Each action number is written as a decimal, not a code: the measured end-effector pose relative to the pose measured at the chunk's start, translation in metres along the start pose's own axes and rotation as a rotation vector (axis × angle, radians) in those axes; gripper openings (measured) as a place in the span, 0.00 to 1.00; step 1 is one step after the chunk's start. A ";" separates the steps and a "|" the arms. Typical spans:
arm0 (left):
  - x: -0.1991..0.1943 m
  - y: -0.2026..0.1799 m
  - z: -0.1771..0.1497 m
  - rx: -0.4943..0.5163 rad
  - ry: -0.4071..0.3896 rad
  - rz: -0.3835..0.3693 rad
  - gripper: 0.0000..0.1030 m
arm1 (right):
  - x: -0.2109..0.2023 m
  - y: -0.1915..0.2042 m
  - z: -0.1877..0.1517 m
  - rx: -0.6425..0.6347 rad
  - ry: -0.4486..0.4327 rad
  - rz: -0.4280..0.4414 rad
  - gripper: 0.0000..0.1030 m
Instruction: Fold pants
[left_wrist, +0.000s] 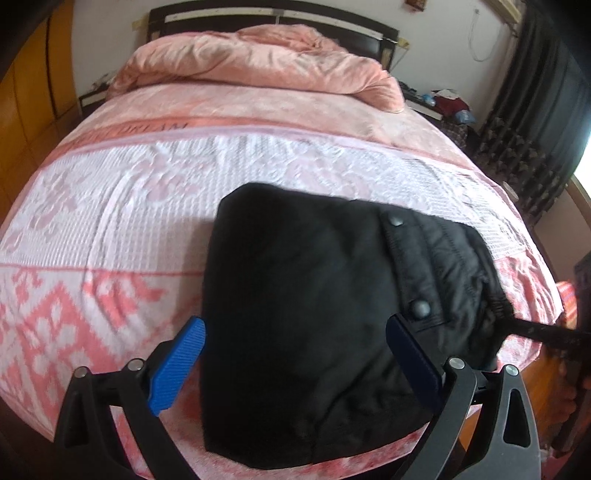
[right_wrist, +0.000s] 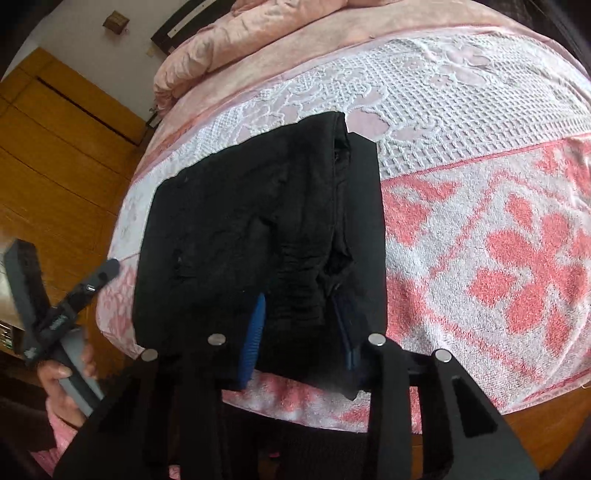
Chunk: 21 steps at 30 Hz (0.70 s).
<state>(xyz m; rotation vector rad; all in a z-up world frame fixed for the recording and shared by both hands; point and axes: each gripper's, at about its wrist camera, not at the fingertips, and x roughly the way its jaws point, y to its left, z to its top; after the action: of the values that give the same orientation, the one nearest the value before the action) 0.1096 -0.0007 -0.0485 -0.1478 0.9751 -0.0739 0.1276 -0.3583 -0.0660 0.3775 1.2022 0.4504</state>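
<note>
So your pants (left_wrist: 306, 314) sit folded up on the bedspread (left_wrist: 110, 206), right at the foot end of the bed. From the left wrist view your left gripper (left_wrist: 295, 354) straddles the bundle at 6 o'clock, one finger off its edge at 8, the other on top at 4. The quilt (left_wrist: 251, 59) is heaped at 12 against the headboard (left_wrist: 273, 13). Your right gripper (right_wrist: 299, 328) reaches onto the pants from the near edge; the wardrobe (right_wrist: 55, 155) stands at 9.
</note>
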 end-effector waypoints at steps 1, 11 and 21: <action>0.001 0.004 -0.002 -0.008 0.003 0.004 0.96 | -0.002 0.000 0.001 -0.002 -0.006 -0.001 0.31; 0.017 0.027 -0.014 -0.049 0.069 -0.003 0.96 | 0.006 -0.012 0.003 0.023 0.039 -0.047 0.13; 0.022 0.077 -0.012 -0.201 0.143 -0.205 0.96 | -0.015 -0.008 0.013 -0.017 -0.025 -0.067 0.52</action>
<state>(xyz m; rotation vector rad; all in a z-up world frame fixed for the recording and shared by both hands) 0.1118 0.0718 -0.0849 -0.4318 1.1074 -0.1768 0.1361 -0.3729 -0.0540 0.3259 1.1828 0.3969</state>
